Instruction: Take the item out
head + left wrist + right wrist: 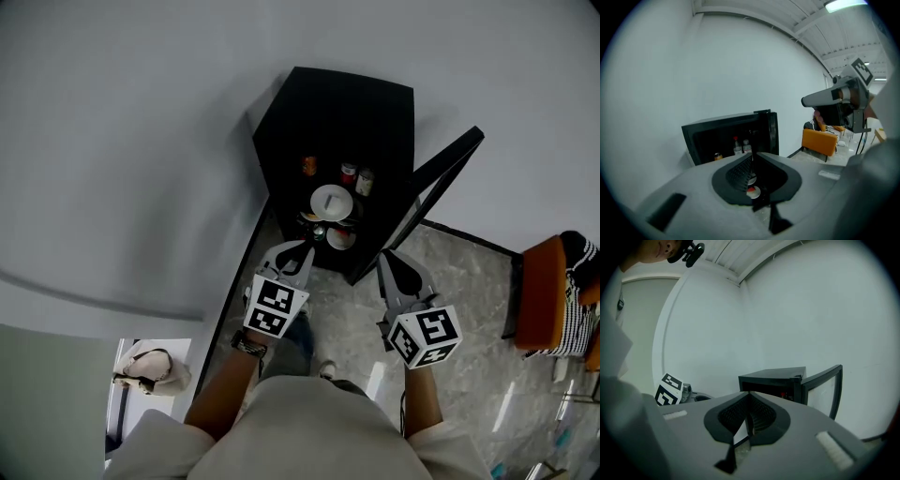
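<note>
A black mini fridge [375, 108] stands against the white wall with its glass door [441, 183] swung open to the right. Inside are a small orange can [309, 166] and two red-capped bottles [356, 177] on the upper shelf, a white plate [331, 202] below them, and a white bowl [341, 238] with something red lower down. My left gripper [302, 246] hovers just in front of the lower shelf, its jaws together and empty. My right gripper [384, 253] hangs beside the door's lower edge, also shut with nothing in it. The left gripper view shows the bottles [740, 146] above the closed tips [753, 154].
An orange chair [544, 291] with a striped cloth stands on the marble floor at the right. A person [150, 367] shows behind a doorway at the lower left. The fridge door juts out to the right of my right gripper.
</note>
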`<control>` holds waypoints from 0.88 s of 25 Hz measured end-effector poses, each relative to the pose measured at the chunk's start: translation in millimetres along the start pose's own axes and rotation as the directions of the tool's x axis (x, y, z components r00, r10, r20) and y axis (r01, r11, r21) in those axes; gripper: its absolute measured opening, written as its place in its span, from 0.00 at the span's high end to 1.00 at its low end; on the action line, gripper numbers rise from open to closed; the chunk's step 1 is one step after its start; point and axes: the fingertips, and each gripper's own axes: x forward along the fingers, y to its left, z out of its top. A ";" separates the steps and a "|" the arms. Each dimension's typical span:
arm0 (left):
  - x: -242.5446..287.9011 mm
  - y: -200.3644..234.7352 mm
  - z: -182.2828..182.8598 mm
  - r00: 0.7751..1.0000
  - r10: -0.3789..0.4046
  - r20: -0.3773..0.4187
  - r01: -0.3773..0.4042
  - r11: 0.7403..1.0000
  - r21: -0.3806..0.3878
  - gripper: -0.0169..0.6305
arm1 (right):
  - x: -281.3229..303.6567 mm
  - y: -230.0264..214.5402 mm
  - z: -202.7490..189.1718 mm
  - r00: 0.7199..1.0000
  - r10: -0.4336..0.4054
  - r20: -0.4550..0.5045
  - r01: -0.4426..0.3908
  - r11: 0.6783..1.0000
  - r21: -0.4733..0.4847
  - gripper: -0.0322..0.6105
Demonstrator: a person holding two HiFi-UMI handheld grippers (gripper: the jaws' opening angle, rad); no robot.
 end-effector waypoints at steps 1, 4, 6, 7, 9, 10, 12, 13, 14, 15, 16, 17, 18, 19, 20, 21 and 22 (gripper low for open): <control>9.7 6.0 -4.9 1.000 -0.009 -0.011 0.009 1.000 -0.006 0.92 | 8.3 -2.6 -2.4 1.000 -0.012 -0.009 0.012 1.000 0.002 0.94; 42.2 21.9 -18.4 0.999 -0.033 -0.041 0.033 0.999 0.000 0.91 | 33.5 -8.6 -9.0 0.999 -0.022 -0.035 0.022 1.000 0.004 0.94; 64.2 32.2 -25.9 0.997 -0.056 -0.060 0.055 0.998 -0.020 0.90 | 49.0 -14.1 -13.9 0.998 -0.030 -0.049 0.030 0.999 0.010 0.94; 74.7 36.4 -30.5 0.995 -0.072 -0.072 0.070 0.997 -0.037 0.89 | 55.6 -16.9 -16.7 0.998 -0.036 -0.054 0.037 0.999 0.017 0.94; 95.8 41.4 -43.4 0.988 -0.115 -0.103 0.108 0.992 -0.071 0.86 | 66.6 -22.2 -22.1 0.997 -0.051 -0.064 0.053 0.998 0.031 0.94; 106.5 42.5 -51.8 0.982 -0.141 -0.123 0.131 0.988 -0.087 0.83 | 71.6 -24.8 -24.8 0.996 -0.058 -0.071 0.061 0.997 0.036 0.94; 127.5 43.9 -70.9 0.968 -0.191 -0.164 0.172 0.978 -0.120 0.75 | 80.7 -30.8 -31.0 0.993 -0.075 -0.088 0.079 0.996 0.041 0.94; 138.0 44.9 -81.0 0.961 -0.209 -0.179 0.186 0.973 -0.139 0.73 | 84.8 -34.6 -34.4 0.992 -0.084 -0.096 0.089 0.995 0.042 0.94; 148.2 46.2 -90.8 0.956 -0.223 -0.190 0.193 0.968 -0.162 0.73 | 88.5 -39.0 -38.3 0.990 -0.094 -0.104 0.099 0.994 0.043 0.94; 157.8 47.4 -99.3 0.951 -0.235 -0.202 0.198 0.962 -0.185 0.73 | 92.2 -43.8 -42.6 0.988 -0.104 -0.114 0.110 0.993 0.046 0.94; 166.8 48.2 -107.0 0.946 -0.244 -0.214 0.201 0.958 -0.204 0.73 | 95.7 -48.3 -47.5 0.986 -0.113 -0.123 0.120 0.992 0.050 0.94; 175.4 48.9 -114.7 0.940 -0.252 -0.229 0.203 0.955 -0.214 0.72 | 99.0 -52.1 -52.6 0.984 -0.120 -0.132 0.128 0.990 0.056 0.94; 183.5 49.2 -122.7 0.934 -0.259 -0.245 0.206 0.953 -0.220 0.72 | 102.0 -55.0 -57.6 0.982 -0.125 -0.141 0.135 0.989 0.063 0.94; 191.0 49.4 -130.5 0.928 -0.267 -0.259 0.210 0.951 -0.228 0.71 | 104.6 -57.2 -62.3 0.980 -0.130 -0.149 0.141 0.987 0.070 0.94; 198.1 49.7 -137.4 0.922 -0.278 -0.269 0.213 0.946 -0.246 0.71 | 107.0 -59.0 -66.6 0.979 -0.134 -0.156 0.147 0.986 0.077 0.94; 205.1 50.0 -143.8 0.916 -0.292 -0.273 0.216 0.936 -0.277 0.71 | 109.1 -60.8 -70.5 0.977 -0.137 -0.164 0.152 0.985 0.083 0.94; 212.2 50.3 -150.0 0.911 -0.310 -0.272 0.217 0.921 -0.325 0.71 | 110.9 -62.6 -74.1 0.975 -0.140 -0.171 0.156 0.984 0.086 0.94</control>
